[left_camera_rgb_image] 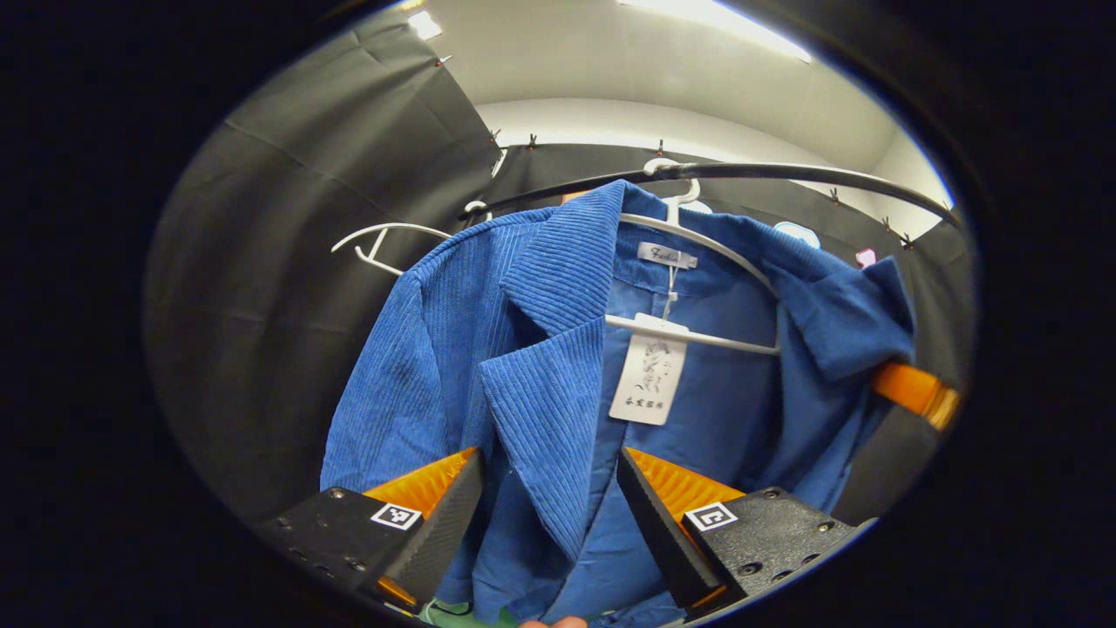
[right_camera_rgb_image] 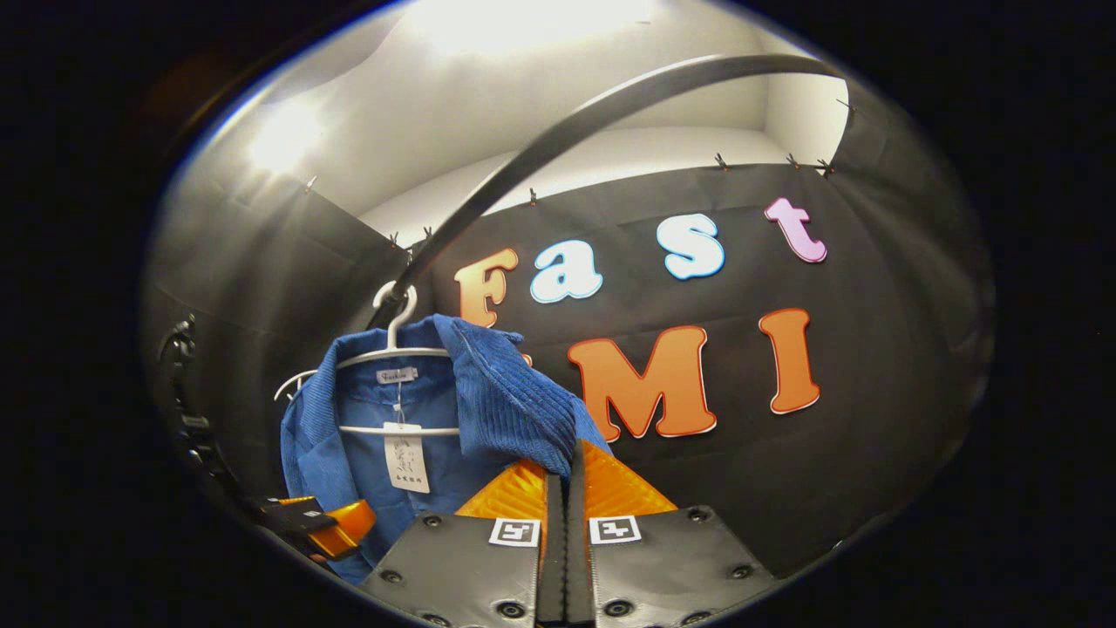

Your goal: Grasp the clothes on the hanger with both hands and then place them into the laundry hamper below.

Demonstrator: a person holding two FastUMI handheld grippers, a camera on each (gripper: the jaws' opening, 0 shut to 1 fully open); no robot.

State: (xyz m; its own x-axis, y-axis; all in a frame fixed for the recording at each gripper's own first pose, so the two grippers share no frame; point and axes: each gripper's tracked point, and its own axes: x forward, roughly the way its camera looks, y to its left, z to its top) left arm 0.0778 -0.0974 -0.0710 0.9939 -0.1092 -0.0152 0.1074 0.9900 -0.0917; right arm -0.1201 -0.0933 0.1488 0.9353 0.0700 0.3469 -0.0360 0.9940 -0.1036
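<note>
Left gripper (left_camera_rgb_image: 549, 515) raised toward the blue corduroy jacket (left_camera_rgb_image: 558, 384), fingers spread wide either side of the front lapel, not pressing it. Jacket hangs on a white hanger (left_camera_rgb_image: 697, 336) from the black rail (left_camera_rgb_image: 785, 172). Right gripper (right_camera_rgb_image: 565, 488) lifted at the jacket's shoulder, fingers closed together, apparently pinching fabric; contact partly hidden.
</note>
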